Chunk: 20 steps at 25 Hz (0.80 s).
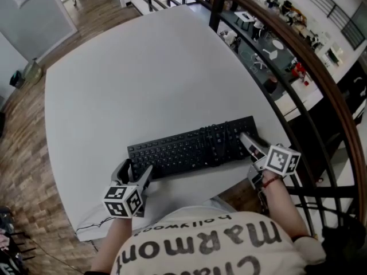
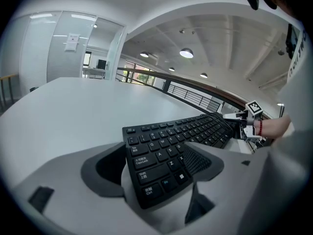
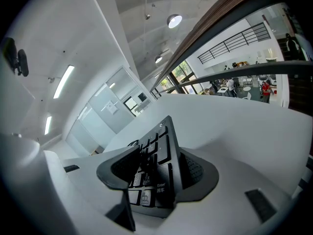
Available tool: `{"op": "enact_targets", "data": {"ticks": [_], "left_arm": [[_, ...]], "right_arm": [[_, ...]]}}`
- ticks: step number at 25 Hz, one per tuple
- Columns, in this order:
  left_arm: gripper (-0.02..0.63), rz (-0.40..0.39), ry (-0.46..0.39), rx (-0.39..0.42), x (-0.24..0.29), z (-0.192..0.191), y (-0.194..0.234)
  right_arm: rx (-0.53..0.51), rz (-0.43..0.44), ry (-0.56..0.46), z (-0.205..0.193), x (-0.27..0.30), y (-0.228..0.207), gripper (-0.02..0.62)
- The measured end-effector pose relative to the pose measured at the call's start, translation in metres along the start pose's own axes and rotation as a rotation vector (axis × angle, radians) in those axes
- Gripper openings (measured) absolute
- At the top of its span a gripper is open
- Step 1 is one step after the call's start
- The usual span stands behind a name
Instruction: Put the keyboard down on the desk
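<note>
A black keyboard [image 1: 192, 148] lies lengthwise across the near part of the white desk [image 1: 143, 79], close to its front edge. My left gripper [image 1: 135, 171] is shut on the keyboard's left end. In the left gripper view the corner keys of the keyboard [image 2: 181, 131] sit between the jaws of the left gripper [image 2: 154, 173]. My right gripper [image 1: 249, 144] is shut on the right end. In the right gripper view the number-pad end of the keyboard [image 3: 159, 151] stands on edge in the right gripper [image 3: 156, 175]. I cannot tell whether the keyboard touches the desk.
A dark curved railing [image 1: 287, 56] runs along the desk's right side, with a lower floor of desks beyond it. Wooden floor [image 1: 23, 153] lies to the left. The person's printed shirt [image 1: 212, 245] fills the bottom of the head view.
</note>
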<state>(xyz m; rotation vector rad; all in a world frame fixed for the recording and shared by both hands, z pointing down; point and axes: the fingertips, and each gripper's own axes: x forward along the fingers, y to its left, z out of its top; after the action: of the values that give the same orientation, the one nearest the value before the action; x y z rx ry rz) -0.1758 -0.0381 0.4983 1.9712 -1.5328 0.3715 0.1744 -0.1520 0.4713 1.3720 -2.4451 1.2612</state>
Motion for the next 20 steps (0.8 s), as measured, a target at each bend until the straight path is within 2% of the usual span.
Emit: {"op": "enact_targets", "data": {"ticks": [4,10,20], "left_arm": [[0.357,0.003,-0.001,0.015,0.0,0.0,0.001],[0.357,0.005,-0.001,0.021,0.0,0.002,0.003],[0.357,0.014,-0.006,0.031,-0.001,0.004,0.003]], "right_arm": [[0.024,0.015,-0.005,-0.003,0.001,0.004,0.238],[0.016,-0.025,0.023,-0.005,0.002,0.0,0.238],[0.075,-0.051,0.079,-0.013,0.005,-0.007,0.238]]}}
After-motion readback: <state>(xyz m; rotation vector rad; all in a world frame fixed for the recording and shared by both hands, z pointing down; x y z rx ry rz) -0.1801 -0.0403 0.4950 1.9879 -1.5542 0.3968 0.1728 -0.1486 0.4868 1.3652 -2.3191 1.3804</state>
